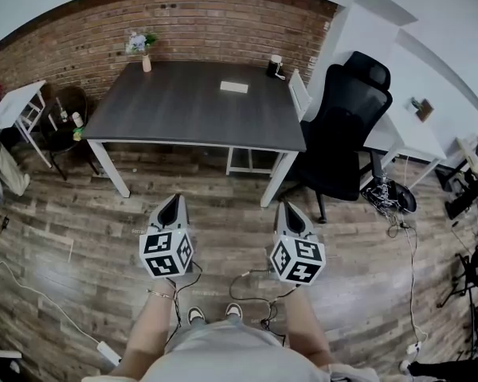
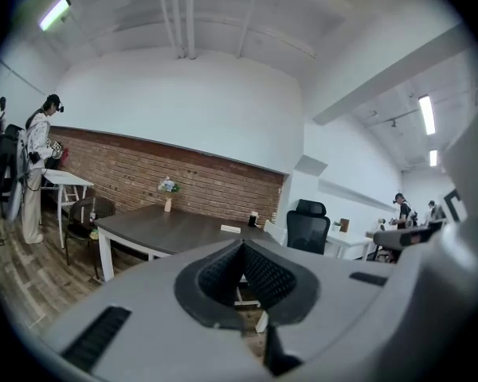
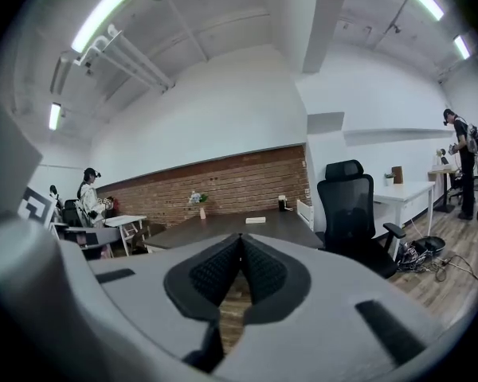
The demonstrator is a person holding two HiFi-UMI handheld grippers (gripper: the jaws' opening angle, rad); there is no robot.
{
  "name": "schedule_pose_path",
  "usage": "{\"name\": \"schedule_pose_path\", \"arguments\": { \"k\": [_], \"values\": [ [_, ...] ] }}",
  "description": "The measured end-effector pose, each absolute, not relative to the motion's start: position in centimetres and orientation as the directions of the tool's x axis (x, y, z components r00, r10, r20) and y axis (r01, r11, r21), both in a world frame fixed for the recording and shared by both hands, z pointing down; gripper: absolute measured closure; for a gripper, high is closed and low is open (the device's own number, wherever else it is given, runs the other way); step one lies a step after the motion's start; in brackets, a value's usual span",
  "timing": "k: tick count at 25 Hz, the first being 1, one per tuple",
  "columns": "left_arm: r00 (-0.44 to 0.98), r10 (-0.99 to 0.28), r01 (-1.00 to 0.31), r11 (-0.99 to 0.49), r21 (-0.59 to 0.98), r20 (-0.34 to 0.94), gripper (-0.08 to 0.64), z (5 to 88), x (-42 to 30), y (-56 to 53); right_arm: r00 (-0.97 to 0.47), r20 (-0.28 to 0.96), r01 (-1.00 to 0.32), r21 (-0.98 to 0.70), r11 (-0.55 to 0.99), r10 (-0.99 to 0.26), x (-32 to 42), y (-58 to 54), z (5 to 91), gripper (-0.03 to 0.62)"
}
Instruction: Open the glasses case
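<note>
L gripper (image 1: 174,200) and R gripper (image 1: 287,207): both held low over the wood floor (image 1: 80,237), side by side, a gap between them, tips aimed toward the table (image 1: 183,106). In each gripper view the pads meet at the tip. Jaws together on both, nothing between.

Glasses case (image 1: 233,87): flat pale rectangle, lies closed on the tabletop, right of centre, toward the far edge. Well apart from both grippers. Bare top all round it.

Other items on the table, all at the far edge:
- small vase w/ flowers (image 1: 146,60) at far-left corner
- dark cup (image 1: 274,66) at far-right corner, near the case but not touching

Near table edge runs unbroken, nothing on it. White legs at the corners; open space beneath.

Approach: a wide strip of bare floor between the person and the near edge.

Sides:
- R: white chair (image 1: 300,94) tight against the table's right edge; black office chair (image 1: 346,126) just beyond it, near the front-right corner
- L: dark round chair (image 1: 68,114) and white side table (image 1: 16,106) off the left end, a floor gap between them and the table leg

Floor clutter: thin cables (image 1: 255,281) trail by the person's feet; power strip (image 1: 107,352) lower left; tangle of cords (image 1: 390,197) past the office chair.

Brick wall (image 1: 183,22) closes the far side, close behind the table.
</note>
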State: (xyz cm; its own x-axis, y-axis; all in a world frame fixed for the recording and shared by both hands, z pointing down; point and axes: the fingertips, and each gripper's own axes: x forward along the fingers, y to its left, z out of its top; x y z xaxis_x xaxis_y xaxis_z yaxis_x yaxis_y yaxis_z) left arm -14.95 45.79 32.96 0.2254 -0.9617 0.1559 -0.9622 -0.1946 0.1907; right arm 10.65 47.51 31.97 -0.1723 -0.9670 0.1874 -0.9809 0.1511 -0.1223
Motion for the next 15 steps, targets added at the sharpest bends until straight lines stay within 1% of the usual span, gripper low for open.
{"name": "schedule_pose_path", "arguments": {
  "k": [1, 2, 3, 5, 10, 15],
  "values": [
    [0.224, -0.962, -0.962, -0.193, 0.191, 0.156, 0.561, 32.9, -14.9, 45.8, -0.175, 0.188, -0.981, -0.121, 0.154, -0.966, 10.7, 47.6, 32.0, 0.584],
    [0.222, -0.963, -0.963, -0.191, 0.192, 0.156, 0.561, 32.9, -15.0, 45.9, -0.179, 0.187, -0.98, -0.122, 0.158, -0.966, 10.7, 47.6, 32.0, 0.537],
    [0.22, -0.963, -0.963, -0.189, 0.192, 0.156, 0.561, 33.0, -15.0, 46.0, -0.182, 0.185, -0.979, -0.124, 0.161, -0.966, 10.8, 47.7, 32.0, 0.508],
    [0.216, -0.964, -0.964, -0.185, 0.192, 0.157, 0.561, 33.1, -14.9, 46.0, -0.179, 0.18, -0.979, -0.125, 0.158, -0.967, 11.0, 47.8, 32.0, 0.502],
    [0.207, -0.966, -0.967, -0.177, 0.183, 0.156, 0.561, 33.1, -14.8, 46.0, -0.149, 0.173, -0.984, -0.118, 0.13, -0.973, 11.8, 47.8, 32.0, 0.424],
    [0.17, -0.971, -0.972, -0.137, 0.193, 0.169, 0.561, 33.7, -14.4, 45.5, -0.149, 0.179, -0.985, -0.113, 0.13, -0.973, 13.4, 47.6, 32.3, 0.415]
  ]
}}
